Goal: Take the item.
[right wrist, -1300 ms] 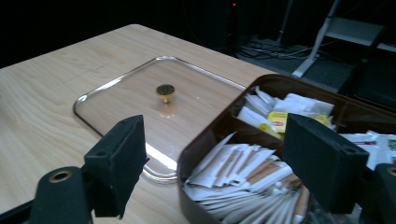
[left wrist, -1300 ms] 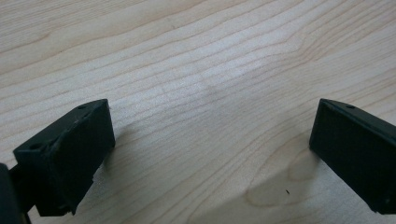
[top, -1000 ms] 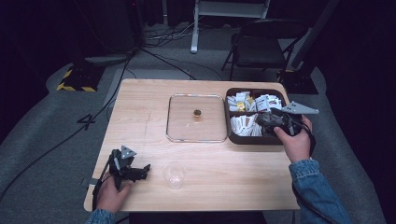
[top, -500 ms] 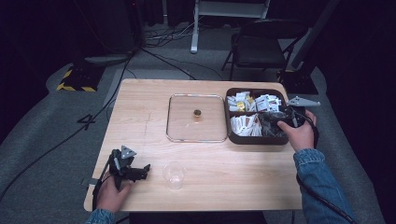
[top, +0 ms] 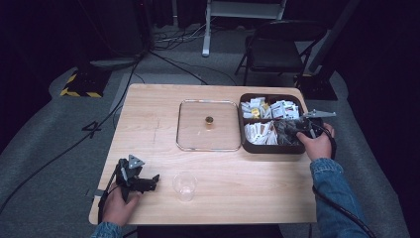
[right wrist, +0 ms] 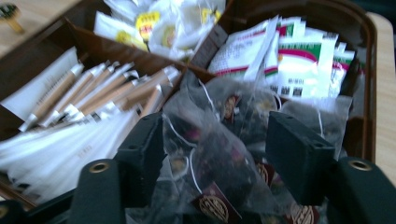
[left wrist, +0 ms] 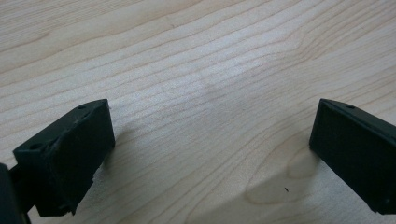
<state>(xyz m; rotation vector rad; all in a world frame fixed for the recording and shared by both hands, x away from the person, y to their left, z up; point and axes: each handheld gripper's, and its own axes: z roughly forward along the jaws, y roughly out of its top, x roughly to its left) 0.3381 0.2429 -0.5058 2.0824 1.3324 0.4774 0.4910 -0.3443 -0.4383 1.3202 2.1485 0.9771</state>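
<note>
Two hand-held black tongs, denim sleeves on both arms.
Left tongs (top: 154, 179): black body, grey three-cornered plate on top, black cable trailing; blocky matte black jaws with small screw holes. Right tongs (right wrist: 219, 154): same plate and cable, rounded black arms with brass-ringed screw holes. Blue denim cuff (top: 324, 167), right; blue cuff (top: 105, 229), left.

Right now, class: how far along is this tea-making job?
Done: the lid lies off the box. In hand: the right gripper has been closing its jaws around a tea bag. Left: nothing is in the cup; the left gripper rests open.
</note>
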